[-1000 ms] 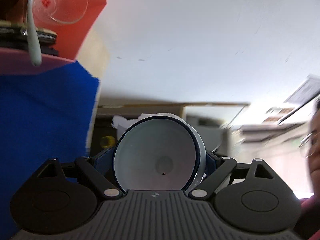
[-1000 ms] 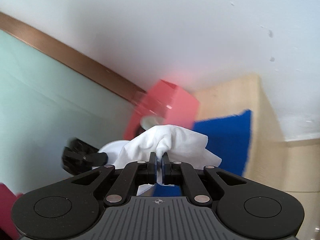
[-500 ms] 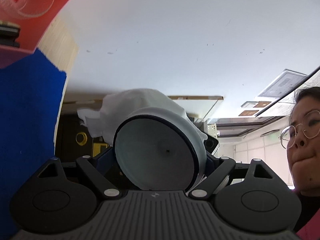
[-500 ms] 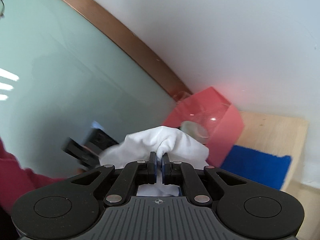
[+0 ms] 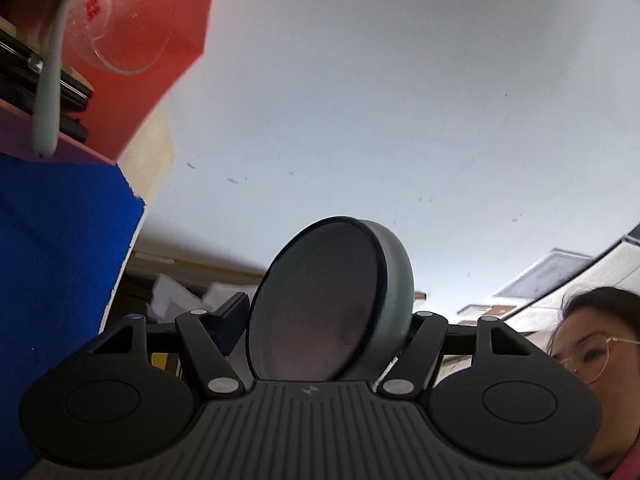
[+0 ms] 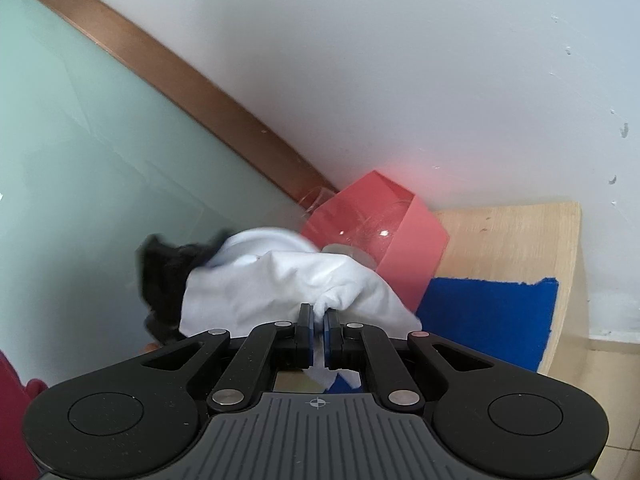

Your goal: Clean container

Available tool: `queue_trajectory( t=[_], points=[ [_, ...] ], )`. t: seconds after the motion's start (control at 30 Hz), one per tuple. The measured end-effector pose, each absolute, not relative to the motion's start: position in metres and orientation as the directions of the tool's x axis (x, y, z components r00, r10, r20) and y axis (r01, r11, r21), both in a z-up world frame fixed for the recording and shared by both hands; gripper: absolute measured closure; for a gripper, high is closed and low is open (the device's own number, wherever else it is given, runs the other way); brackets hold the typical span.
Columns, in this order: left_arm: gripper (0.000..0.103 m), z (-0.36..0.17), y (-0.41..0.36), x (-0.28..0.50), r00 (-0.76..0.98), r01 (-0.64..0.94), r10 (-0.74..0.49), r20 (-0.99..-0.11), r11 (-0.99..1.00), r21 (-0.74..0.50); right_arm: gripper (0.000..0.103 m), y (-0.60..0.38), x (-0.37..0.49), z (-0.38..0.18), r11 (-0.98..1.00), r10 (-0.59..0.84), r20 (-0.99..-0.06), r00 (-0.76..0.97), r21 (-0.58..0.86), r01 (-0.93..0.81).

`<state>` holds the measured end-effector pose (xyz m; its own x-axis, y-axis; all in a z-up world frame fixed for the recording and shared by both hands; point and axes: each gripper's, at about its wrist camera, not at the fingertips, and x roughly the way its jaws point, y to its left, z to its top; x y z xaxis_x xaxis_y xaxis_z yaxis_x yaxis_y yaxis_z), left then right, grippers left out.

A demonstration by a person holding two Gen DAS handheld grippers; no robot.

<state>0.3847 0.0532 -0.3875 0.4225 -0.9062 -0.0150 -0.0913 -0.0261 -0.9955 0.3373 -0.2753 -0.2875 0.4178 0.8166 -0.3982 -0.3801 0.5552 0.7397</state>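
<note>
In the left wrist view my left gripper (image 5: 326,320) is shut on a white bowl with a dark blue rim (image 5: 320,312). The bowl is tilted, its opening facing the camera, its inside in shadow. In the right wrist view my right gripper (image 6: 316,316) is shut on a white cloth (image 6: 280,284), which is draped over the pale outside of the bowl (image 6: 260,240). The black left gripper (image 6: 168,280) shows blurred just left of the cloth. A bit of the cloth (image 5: 172,294) shows behind the bowl in the left wrist view.
A pink box (image 6: 384,236) with a clear glass bowl (image 5: 116,20) and a pale spoon handle (image 5: 50,92) stands by the white wall. A blue mat (image 6: 488,320) lies on a light wooden table (image 6: 520,240). A person's face (image 5: 592,360) is at right.
The bowl has turned so its opening faces more to the left and looks darker. The cloth has moved from above the bowl to behind it. Both views have swung.
</note>
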Motion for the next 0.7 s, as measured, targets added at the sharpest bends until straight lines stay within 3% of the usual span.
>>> queue_trajectory(
  t=[0.43, 0.57, 0.6, 0.63, 0.7],
  points=[
    [0.029, -0.407, 0.049, 0.393, 0.445, -0.171, -0.896, 0.008, -0.094, -0.981, 0.096, -0.259, 0.318, -0.271, 0.488, 0.871, -0.378, 0.314, 0.74, -0.464],
    [0.03, -0.409, 0.042, 0.394, 0.415, -0.183, -0.91, 0.018, -0.103, -0.978, 0.096, -0.274, 0.32, -0.262, 0.534, 0.843, -0.403, 0.357, 0.71, -0.46],
    [0.036, -0.408, 0.039, 0.394, 0.396, -0.181, -0.918, 0.015, -0.094, -0.979, 0.096, -0.28, 0.325, -0.263, 0.552, 0.83, -0.411, 0.377, 0.702, -0.45],
    [0.051, -0.406, 0.035, 0.395, 0.366, -0.176, -0.931, 0.015, -0.085, -0.981, 0.096, -0.286, 0.33, -0.264, 0.566, 0.819, -0.416, 0.394, 0.696, -0.442],
    [0.054, -0.402, 0.031, 0.392, 0.313, -0.164, -0.95, -0.006, -0.048, -0.985, 0.096, -0.294, 0.34, -0.264, 0.586, 0.805, -0.424, 0.416, 0.68, -0.441]
  ],
)
